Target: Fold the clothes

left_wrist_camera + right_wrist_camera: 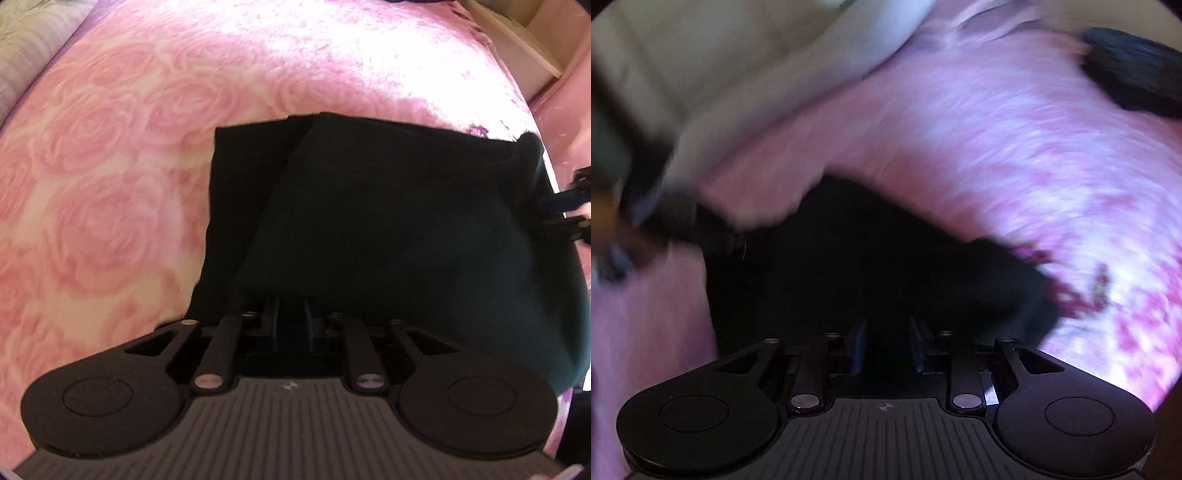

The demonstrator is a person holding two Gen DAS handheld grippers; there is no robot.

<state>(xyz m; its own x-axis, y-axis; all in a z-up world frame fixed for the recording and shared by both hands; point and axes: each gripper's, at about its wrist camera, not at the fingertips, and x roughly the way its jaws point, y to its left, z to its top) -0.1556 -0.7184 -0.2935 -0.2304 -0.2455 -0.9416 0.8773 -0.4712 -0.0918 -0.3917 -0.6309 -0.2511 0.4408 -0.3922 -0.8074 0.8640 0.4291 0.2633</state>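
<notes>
A dark garment (388, 229) lies folded on the rose-patterned pink bed cover (110, 166). The left gripper (290, 317) is clamped on the garment's near edge. The right gripper (888, 341) stands with jaws slightly apart over the dark cloth; blur hides whether it grips. No containers show.

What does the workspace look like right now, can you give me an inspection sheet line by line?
Surface: pink rose-patterned bedspread.
Job's things: dark garment, partly folded, lying on the bedspread.
Clutter: second dark item further off, too blurred to identify.
Grippers: left gripper jaws nearly closed at the garment's near edge, grip unclear; right gripper jaws apart over the garment.
Cables: nothing seen.
Surroundings: pale pillow; light wooden furniture.
</notes>
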